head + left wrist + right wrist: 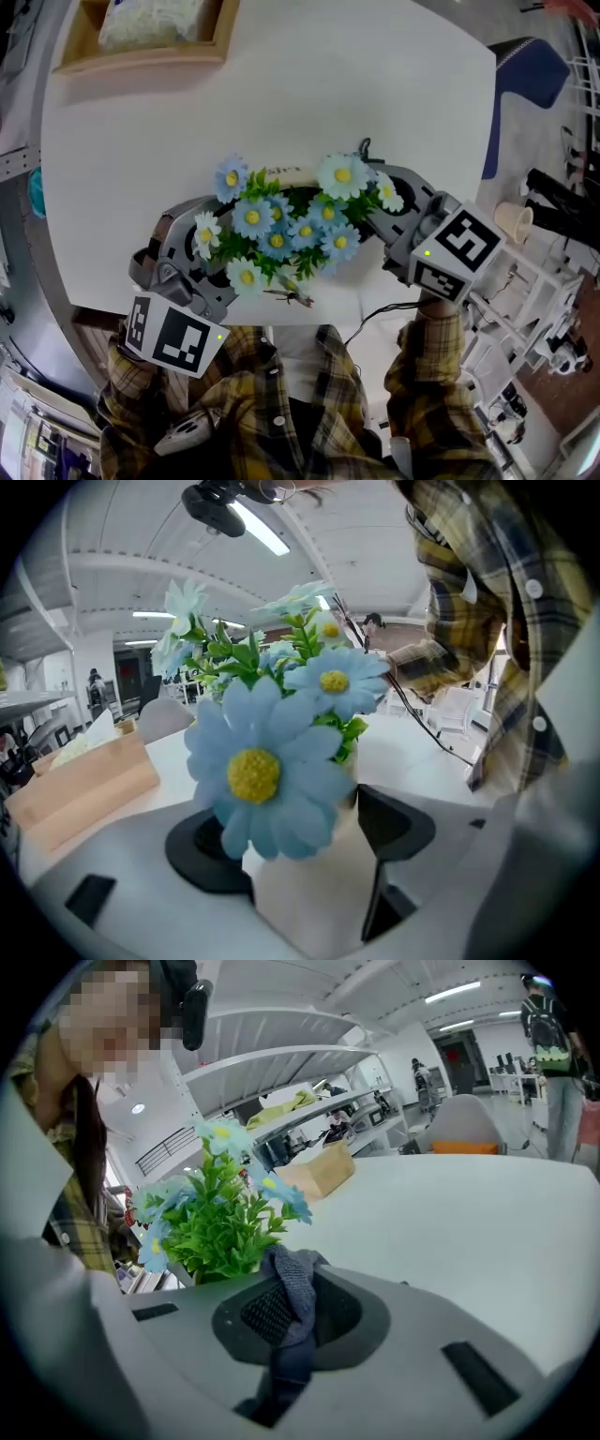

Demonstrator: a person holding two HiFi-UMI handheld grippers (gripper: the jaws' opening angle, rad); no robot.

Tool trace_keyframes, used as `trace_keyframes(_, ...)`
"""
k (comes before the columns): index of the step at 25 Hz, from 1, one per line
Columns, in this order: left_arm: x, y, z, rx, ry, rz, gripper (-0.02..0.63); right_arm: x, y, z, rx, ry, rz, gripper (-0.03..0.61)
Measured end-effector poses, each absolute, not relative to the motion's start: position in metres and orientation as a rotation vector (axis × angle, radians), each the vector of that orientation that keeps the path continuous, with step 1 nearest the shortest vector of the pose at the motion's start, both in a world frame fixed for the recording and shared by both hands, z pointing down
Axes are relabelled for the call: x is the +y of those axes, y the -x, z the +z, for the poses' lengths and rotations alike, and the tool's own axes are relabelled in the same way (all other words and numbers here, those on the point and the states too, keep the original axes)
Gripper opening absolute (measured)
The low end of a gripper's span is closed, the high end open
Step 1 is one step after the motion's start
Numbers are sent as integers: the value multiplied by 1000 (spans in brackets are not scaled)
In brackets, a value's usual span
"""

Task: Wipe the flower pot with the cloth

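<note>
A cream flower pot [309,888] full of blue and white artificial flowers [281,230] stands near the front edge of the white table [375,94]. From above, the blooms hide most of the pot. My left gripper [211,258] reaches in from the left; in the left gripper view the pot fills the gap of the left gripper [309,846], and both black pads [394,827] press its sides. My right gripper [380,206] sits at the right of the flowers, shut on a dark blue-grey cloth [292,1288] that bunches up above the right gripper [291,1321].
A wooden box [141,42] with white material stands at the table's far left corner. A blue chair [525,70] and a rack with a paper cup [514,222] are off the right side. A cable [375,314] trails from the right gripper. A person [553,1063] stands far back.
</note>
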State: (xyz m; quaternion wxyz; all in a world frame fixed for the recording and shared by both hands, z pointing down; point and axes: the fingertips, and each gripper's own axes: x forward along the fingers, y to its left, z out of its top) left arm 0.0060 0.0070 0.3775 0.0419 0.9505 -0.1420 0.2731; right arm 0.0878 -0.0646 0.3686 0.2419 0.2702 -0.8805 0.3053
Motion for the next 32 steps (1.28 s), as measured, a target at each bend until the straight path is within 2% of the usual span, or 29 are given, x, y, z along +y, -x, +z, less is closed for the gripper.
trace_keyframes(11, 3, -3, 377, -215, -2964, 914, 367, -78, -49, 372, -2360, -62, 732, 15)
trace_keyframes(21, 7, -31, 378, 224, -3023, 1036, 368, -64, -52, 374, -2317, 117, 718, 15)
trace_keyframes(25, 5, -26, 374, 79, -3018, 981, 368, -71, -54, 369, -2409, -13, 754, 15)
trace_keyframes(32, 8, 5, 378, -564, -2879, 846, 368, -68, -68, 371, -2456, -269, 806, 15)
